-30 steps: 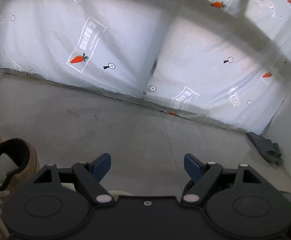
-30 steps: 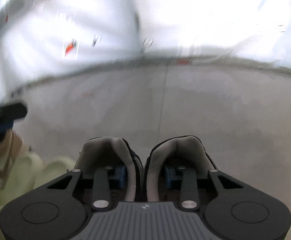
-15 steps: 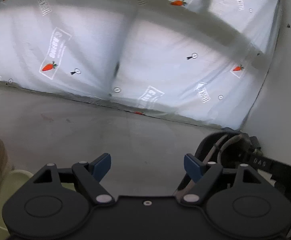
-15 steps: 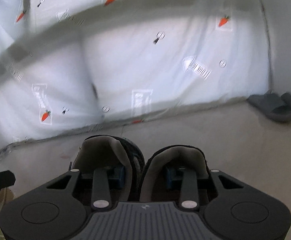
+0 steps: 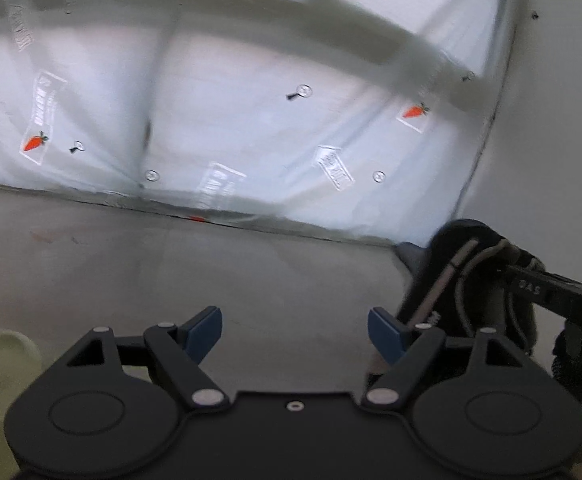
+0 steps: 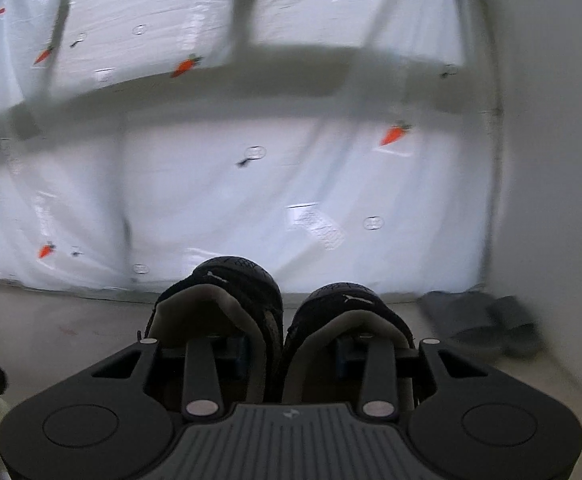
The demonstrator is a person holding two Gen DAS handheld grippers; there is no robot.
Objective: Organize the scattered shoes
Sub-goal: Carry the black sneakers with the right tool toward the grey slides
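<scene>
My right gripper (image 6: 287,350) is shut on a pair of black shoes (image 6: 235,280). One finger sits inside each shoe and pinches the two inner walls together, and the pair hangs above the grey floor with toes pointing at the sheeted wall. In the left wrist view the same black shoes (image 5: 463,280) show at the right edge, with the right gripper's finger (image 5: 551,292) reaching into them. My left gripper (image 5: 295,320) is open over bare floor, nothing between its blue pads. It hangs just left of the carried pair.
A pair of grey slippers (image 6: 487,320) lies on the floor in the right corner by the white wall (image 6: 551,160). Pale green slippers (image 5: 3,360) lie at the lower left. A white plastic sheet with carrot prints (image 5: 251,120) covers the wall ahead.
Both views have swung right towards the corner. The tan sneakers have left the left view, and the carried black pair has come in at its right. The grey slippers look nearer.
</scene>
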